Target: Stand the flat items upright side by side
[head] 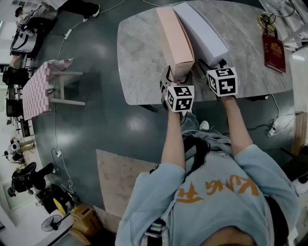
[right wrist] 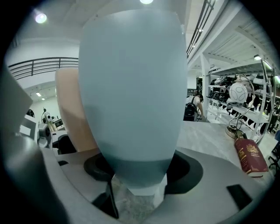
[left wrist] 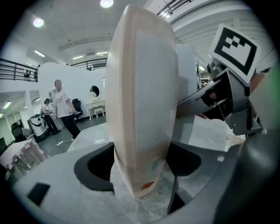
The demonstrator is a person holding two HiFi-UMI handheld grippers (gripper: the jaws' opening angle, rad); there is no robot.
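Jaws grip pink box (head: 176, 41), white box (head: 201, 30) nr edge.

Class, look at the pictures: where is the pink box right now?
In the head view, the pink box stands on edge on the marble table, left of the pale blue box, its near end clamped in the left gripper.

Round ceiling lamps (left wrist: 106, 3) give even, cool light. Soft glare patches sit on the dark floor (head: 103, 53). Both gripper views bulge toward black corners; the pink box (left wrist: 140, 100) and blue box (right wrist: 131, 87) blur close up.
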